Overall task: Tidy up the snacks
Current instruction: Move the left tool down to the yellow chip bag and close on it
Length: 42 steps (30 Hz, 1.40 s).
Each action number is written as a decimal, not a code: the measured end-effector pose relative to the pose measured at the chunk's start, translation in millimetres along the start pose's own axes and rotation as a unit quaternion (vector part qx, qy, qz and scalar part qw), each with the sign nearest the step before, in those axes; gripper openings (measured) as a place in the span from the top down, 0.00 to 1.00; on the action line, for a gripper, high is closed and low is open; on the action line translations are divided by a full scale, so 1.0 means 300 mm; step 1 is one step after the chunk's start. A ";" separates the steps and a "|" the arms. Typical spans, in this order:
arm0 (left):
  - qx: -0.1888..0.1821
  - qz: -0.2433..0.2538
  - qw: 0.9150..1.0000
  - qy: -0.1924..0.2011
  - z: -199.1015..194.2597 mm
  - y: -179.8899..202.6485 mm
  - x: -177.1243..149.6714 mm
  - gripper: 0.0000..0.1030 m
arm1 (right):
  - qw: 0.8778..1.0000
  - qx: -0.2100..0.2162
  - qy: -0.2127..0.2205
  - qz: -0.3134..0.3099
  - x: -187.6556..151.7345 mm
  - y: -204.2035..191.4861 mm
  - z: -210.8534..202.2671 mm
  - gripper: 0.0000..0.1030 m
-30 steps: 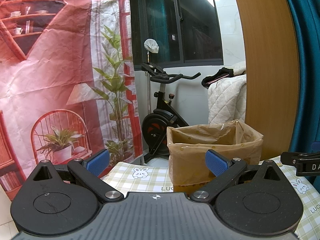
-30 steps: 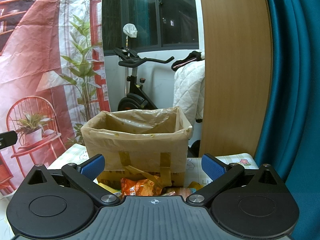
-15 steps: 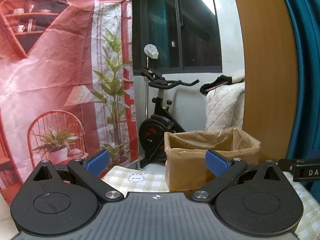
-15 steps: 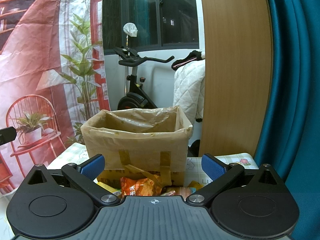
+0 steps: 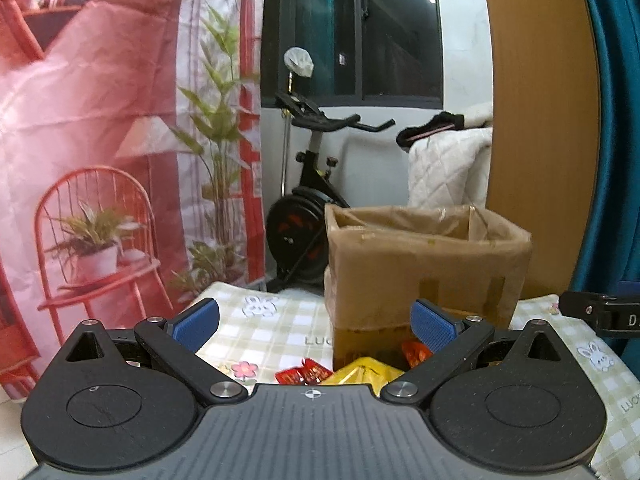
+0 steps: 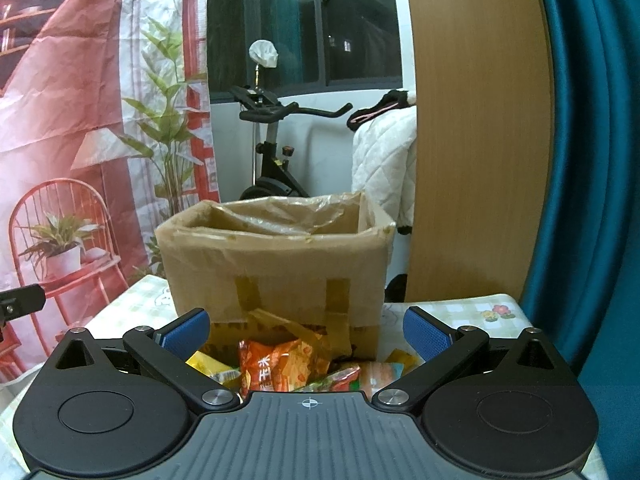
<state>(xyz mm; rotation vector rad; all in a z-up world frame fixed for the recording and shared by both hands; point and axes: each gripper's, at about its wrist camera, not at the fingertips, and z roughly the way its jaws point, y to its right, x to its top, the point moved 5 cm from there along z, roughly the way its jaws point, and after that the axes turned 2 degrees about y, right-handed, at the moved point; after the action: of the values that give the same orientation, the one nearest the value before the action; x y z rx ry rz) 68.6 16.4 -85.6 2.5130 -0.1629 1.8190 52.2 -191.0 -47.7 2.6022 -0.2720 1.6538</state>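
Observation:
A cardboard box [image 5: 424, 264] lined with a plastic bag stands on the checked tablecloth [image 5: 272, 332]; it also shows in the right wrist view [image 6: 276, 268]. Snack packets lie in front of it: a yellow packet [image 5: 362, 372] and red packets [image 5: 304, 374] in the left wrist view, an orange packet [image 6: 276, 368] and several others in the right wrist view. My left gripper [image 5: 316, 322] is open and empty, above the packets. My right gripper [image 6: 306, 330] is open and empty, just before the box. The right gripper's edge [image 5: 604, 314] shows in the left wrist view.
A wooden panel [image 6: 476, 140] and teal curtain [image 6: 592, 160] stand at the right. An exercise bike [image 5: 304, 216] and a white quilt [image 6: 384, 160] are behind the table. A printed red backdrop [image 5: 100, 140] hangs at the left.
The left gripper has tilted down and moved nearer, so the snack packets and more tablecloth now show. The right gripper has barely moved. Both stay open.

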 end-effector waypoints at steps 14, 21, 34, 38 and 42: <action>-0.042 -0.013 0.997 -0.058 0.154 -0.026 -0.175 0.06 | 0.999 0.012 -0.051 -0.003 -0.205 0.063 0.176 0.00; -0.051 -0.011 0.996 -0.068 0.172 -0.006 -0.192 0.07 | 0.998 -0.005 -0.062 -0.019 -0.234 0.088 0.211 0.00; -0.083 -0.011 0.992 -0.092 0.179 0.049 -0.262 0.08 | 0.998 -0.014 -0.055 -0.042 -0.282 0.142 0.177 0.01; -0.084 -0.009 0.992 -0.099 0.178 0.049 -0.280 0.08 | 0.997 0.002 -0.054 -0.047 -0.296 0.136 0.179 0.03; -0.078 -0.014 0.991 -0.105 0.182 0.038 -0.287 0.08 | 0.996 0.026 -0.067 -0.060 -0.317 0.098 0.207 0.07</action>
<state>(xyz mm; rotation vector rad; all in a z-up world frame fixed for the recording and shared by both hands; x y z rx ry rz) 92.4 5.7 -184.8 2.5753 -0.2648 1.4660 63.2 -216.6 -161.8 2.7132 -0.0746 1.4712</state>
